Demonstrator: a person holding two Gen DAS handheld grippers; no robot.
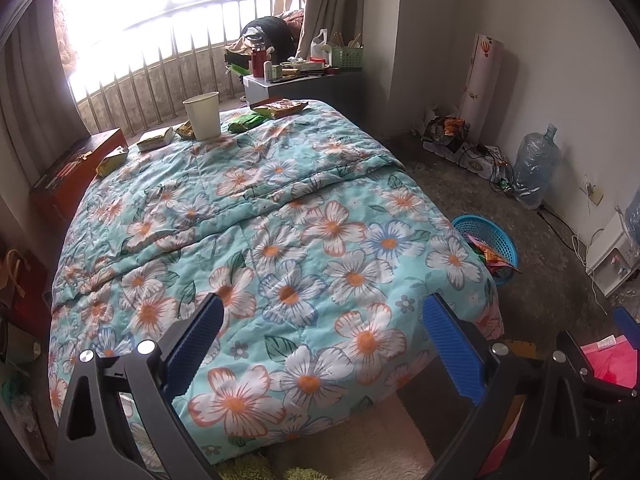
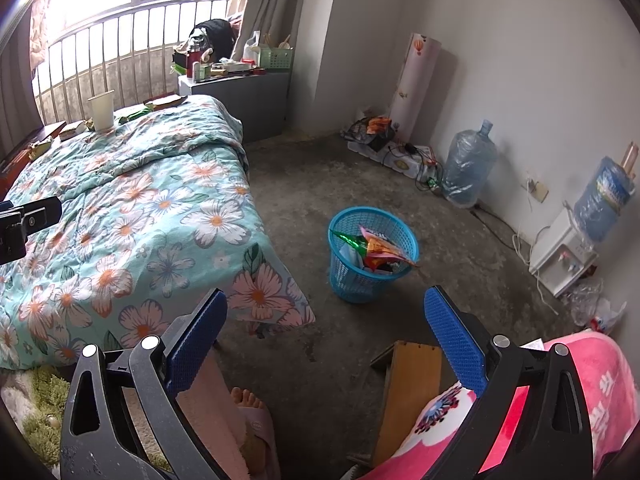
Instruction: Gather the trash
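Note:
Several snack wrappers lie at the far end of the flowered bed [image 1: 280, 216]: a green one [image 1: 246, 122], a yellow-red one [image 1: 280, 109] and yellowish ones [image 1: 111, 161] near a white paper cup [image 1: 203, 115]. A blue mesh bin [image 2: 370, 258] stands on the floor right of the bed, holding several colourful wrappers [image 2: 380, 250]. My left gripper [image 1: 322, 320] hovers open over the bed's near end. My right gripper [image 2: 326, 316] hangs open above the floor, short of the bin. Neither holds anything.
A grey nightstand [image 2: 240, 96] with clutter stands by the window. Water jugs [image 2: 466, 168], a dispenser [image 2: 560, 256] and cables line the right wall. A wooden stool [image 2: 408, 384], a pink blanket [image 2: 592, 392] and a person's foot [image 2: 248, 400] lie near me.

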